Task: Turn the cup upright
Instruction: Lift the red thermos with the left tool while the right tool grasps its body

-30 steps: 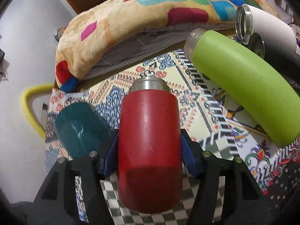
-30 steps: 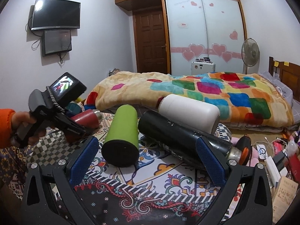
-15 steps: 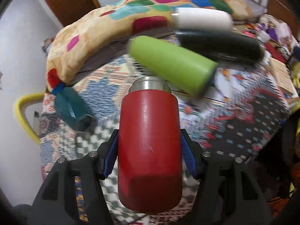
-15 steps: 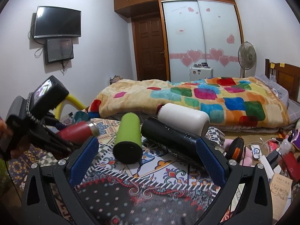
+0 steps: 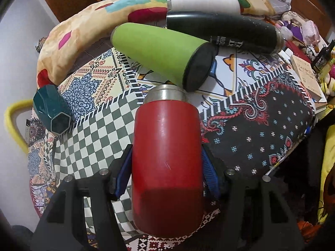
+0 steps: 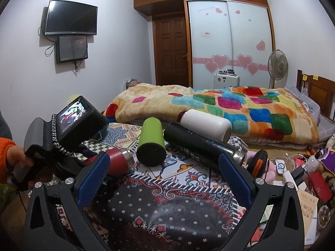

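Observation:
My left gripper point(image 5: 167, 165) is shut on a red cup point(image 5: 166, 163) with a steel neck, held off the patterned tabletop point(image 5: 261, 125) with its mouth pointing away from me. The right wrist view shows the same red cup point(image 6: 118, 160) held lying level in the left gripper point(image 6: 88, 161) at the left. My right gripper point(image 6: 164, 179) is open and empty above the near dark part of the cloth point(image 6: 167, 205).
A green cup point(image 5: 161, 52), a black flask point(image 5: 224, 31) and a white cup point(image 5: 203, 2) lie on their sides at the table's far side. A teal cup point(image 5: 52, 110) lies at the left edge. A bed with a quilt point(image 6: 209, 106) is behind. Clutter lies on the floor at right.
My left gripper has swung around and risen with the red cup, so the table is seen from a different side. The right gripper has drawn back slightly, still open.

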A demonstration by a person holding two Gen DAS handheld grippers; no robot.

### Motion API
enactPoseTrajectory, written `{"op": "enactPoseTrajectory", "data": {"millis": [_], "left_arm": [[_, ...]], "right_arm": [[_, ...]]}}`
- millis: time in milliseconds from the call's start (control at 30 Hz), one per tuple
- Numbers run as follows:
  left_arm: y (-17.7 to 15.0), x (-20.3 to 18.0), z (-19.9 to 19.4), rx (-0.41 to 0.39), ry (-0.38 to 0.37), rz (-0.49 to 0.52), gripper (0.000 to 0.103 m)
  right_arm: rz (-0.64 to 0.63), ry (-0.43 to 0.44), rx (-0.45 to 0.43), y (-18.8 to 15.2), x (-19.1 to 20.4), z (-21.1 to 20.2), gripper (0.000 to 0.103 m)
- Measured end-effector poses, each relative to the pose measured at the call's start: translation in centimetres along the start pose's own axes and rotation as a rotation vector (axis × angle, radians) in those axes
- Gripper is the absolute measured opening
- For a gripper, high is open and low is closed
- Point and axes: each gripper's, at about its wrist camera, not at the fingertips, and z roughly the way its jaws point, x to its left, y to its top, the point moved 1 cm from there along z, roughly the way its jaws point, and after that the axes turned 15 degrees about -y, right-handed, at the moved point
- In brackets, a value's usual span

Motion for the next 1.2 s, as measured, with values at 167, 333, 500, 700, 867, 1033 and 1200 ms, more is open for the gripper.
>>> {"op": "enactPoseTrajectory", "data": {"millis": [167, 333, 500, 700, 867, 1033, 1200], "left_arm": [[0.1, -0.4, -0.1, -0.01, 0.012, 0.031, 0.063], [-0.2, -0.7, -3.0, -0.099, 0.012, 0.055, 0.08], [-1.9, 1.6, -8.0, -0.245, 0.017, 0.003, 0.081], [-4.9, 7.4, -8.6, -0.313, 0.07, -0.099, 0.084], [-6.4, 9.5, -6.8, -0.306, 0.024, -0.129, 0.084], [-7.4, 9.6, -6.7, -0.352, 0.014, -0.098, 0.083], [-8.1, 9.9, -6.8, -0.386, -0.023, -0.095, 0.083]], "right_arm": [[-0.006, 0.007, 0.016, -0.2, 0.6, 0.7, 0.103], [-0.019, 0.002, 0.016, 0.4, 1.0, 0.8, 0.103], [-0.054, 0.009, -0.011, 1.8, 1.9, 0.0, 0.103], [-0.125, 0.109, 0.088, 2.7, 5.3, 2.8, 0.103], [-0.148, 0.209, 0.258, 2.1, 8.8, 6.5, 0.083], [-0.169, 0.278, 0.434, 1.9, 12.1, 9.5, 0.081], [-0.226, 0.236, 0.516, 2.0, 14.7, 11.2, 0.083]]}}
